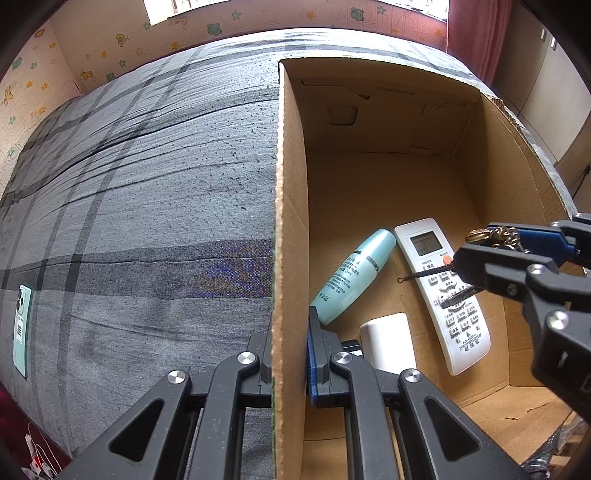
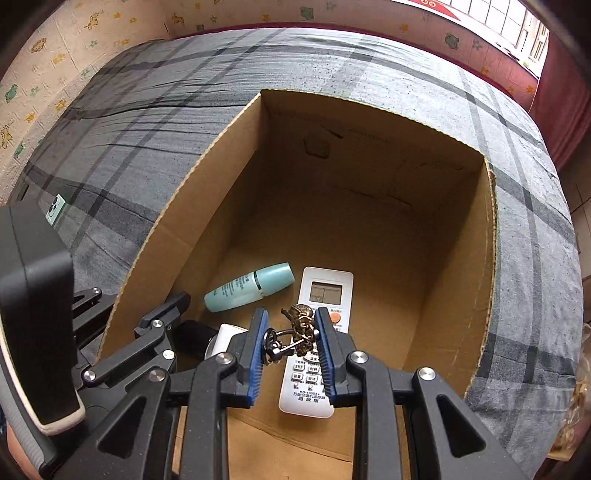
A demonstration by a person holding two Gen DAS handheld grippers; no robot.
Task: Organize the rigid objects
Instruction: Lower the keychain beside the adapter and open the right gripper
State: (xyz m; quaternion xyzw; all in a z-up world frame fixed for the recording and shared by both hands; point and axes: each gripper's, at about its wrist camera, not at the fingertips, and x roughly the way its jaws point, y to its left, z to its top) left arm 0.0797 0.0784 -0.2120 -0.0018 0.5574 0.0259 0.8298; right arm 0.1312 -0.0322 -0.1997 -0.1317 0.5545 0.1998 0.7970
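Observation:
An open cardboard box (image 1: pixel 291 206) (image 2: pixel 406 236) stands on a grey plaid bed. Inside lie a teal bottle (image 1: pixel 351 277) (image 2: pixel 251 287), a white remote control (image 1: pixel 443 291) (image 2: pixel 325 288) and a white block (image 1: pixel 388 341) (image 2: pixel 227 334). My left gripper (image 1: pixel 290 347) is shut on the box's left wall; it shows in the right wrist view (image 2: pixel 177 302). My right gripper (image 2: pixel 291 332) is shut on a brass keychain with rings (image 2: pixel 301 326) and holds it above the remote inside the box; it shows in the left wrist view (image 1: pixel 480 254), with the keychain (image 1: pixel 491 236).
A teal phone (image 1: pixel 22 328) (image 2: pixel 55 208) lies on the bed left of the box. The grey plaid bedcover (image 1: pixel 147 184) (image 2: pixel 517 258) surrounds the box. A patterned wall and a red curtain (image 1: pixel 476 33) stand behind.

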